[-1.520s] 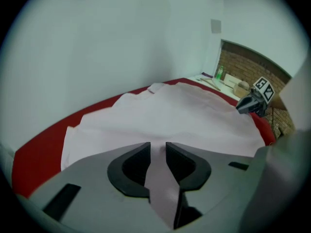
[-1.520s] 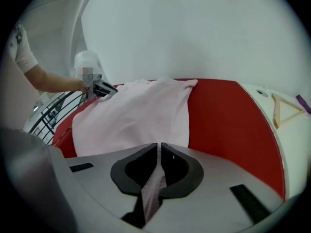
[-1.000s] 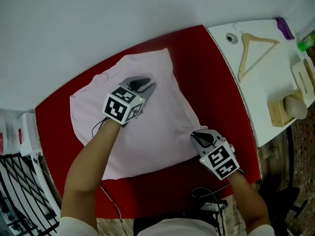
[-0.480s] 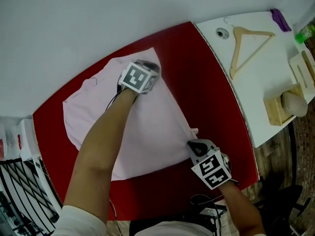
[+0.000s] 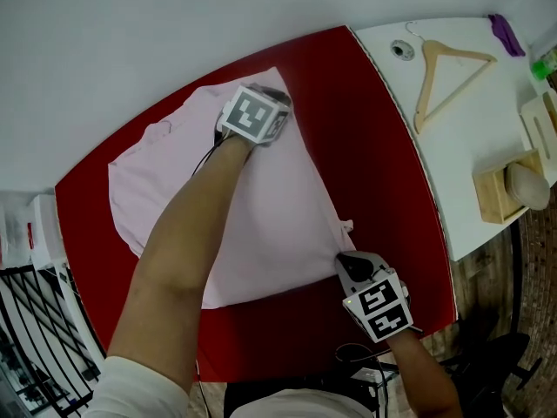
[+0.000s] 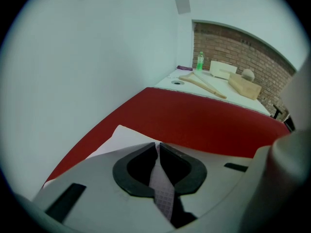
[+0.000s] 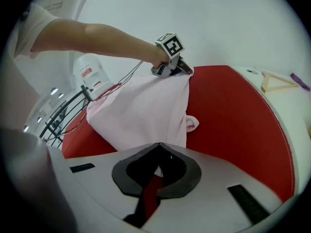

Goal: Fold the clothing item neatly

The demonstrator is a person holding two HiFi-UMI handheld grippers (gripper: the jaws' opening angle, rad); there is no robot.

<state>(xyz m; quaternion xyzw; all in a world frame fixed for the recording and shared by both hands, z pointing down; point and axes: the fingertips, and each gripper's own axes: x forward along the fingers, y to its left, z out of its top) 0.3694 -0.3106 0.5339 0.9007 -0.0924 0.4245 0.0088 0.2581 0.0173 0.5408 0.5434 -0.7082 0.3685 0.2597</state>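
A pale pink garment (image 5: 261, 225) lies spread on the red table (image 5: 374, 146). My left gripper (image 5: 277, 103) reaches across it to its far corner by the wall. In the left gripper view that gripper (image 6: 158, 144) is shut, with a strip of pink cloth (image 6: 163, 191) pinched between the jaws. My right gripper (image 5: 345, 259) sits at the garment's near right corner, just below a small curled flap (image 5: 346, 226). In the right gripper view it (image 7: 158, 145) is shut on the garment's (image 7: 141, 110) near edge, and the left gripper (image 7: 182, 69) shows at the far corner.
A white table (image 5: 470, 138) adjoins the red one on the right, with a wooden hanger (image 5: 444, 72), a wooden block stand (image 5: 505, 194), a purple item (image 5: 505, 33) and a green bottle (image 5: 546, 59). A black wire rack (image 5: 35, 338) stands at the left. Cables (image 5: 361, 355) hang at the front edge.
My left gripper has moved from the garment's middle out to its far corner and shut there. The right gripper has edged in to the near right corner.
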